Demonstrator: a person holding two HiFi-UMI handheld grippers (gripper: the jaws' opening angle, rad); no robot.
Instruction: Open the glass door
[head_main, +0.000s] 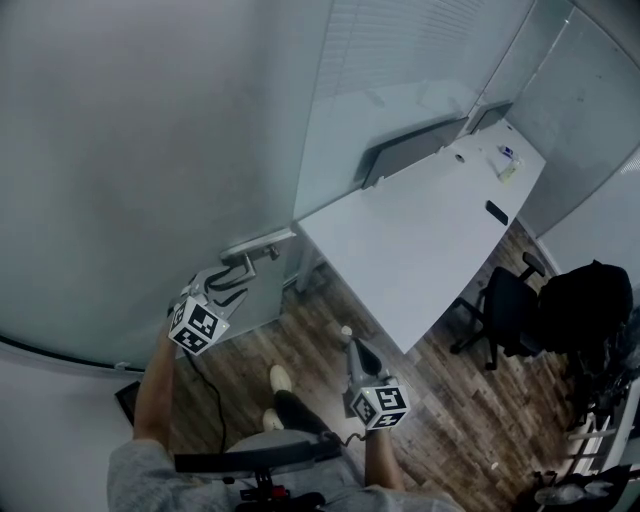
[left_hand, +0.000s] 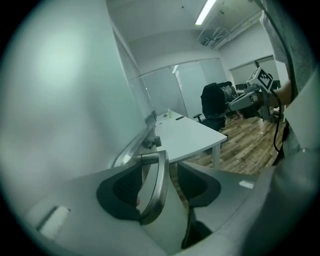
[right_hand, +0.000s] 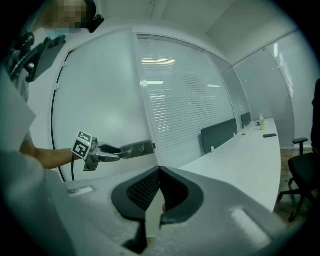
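The frosted glass door (head_main: 150, 150) fills the left of the head view, with a metal lever handle (head_main: 258, 247) on its right edge. My left gripper (head_main: 232, 283) reaches up to that handle. In the left gripper view the curved lever handle (left_hand: 156, 185) lies between the two dark pads (left_hand: 120, 192) of the left gripper (left_hand: 160, 172), which stands open; the lever is close to the left pad, with a gap to the right one. My right gripper (head_main: 352, 345) hangs lower and apart from the door. In its own view the right gripper (right_hand: 159, 172) is shut, tips together, nothing in it.
A long white desk (head_main: 420, 230) with a grey divider screen (head_main: 410, 150) runs from the door's edge to the back right. A black office chair (head_main: 505, 305) and a black bag (head_main: 590, 300) stand on the wooden floor (head_main: 460, 410) at the right.
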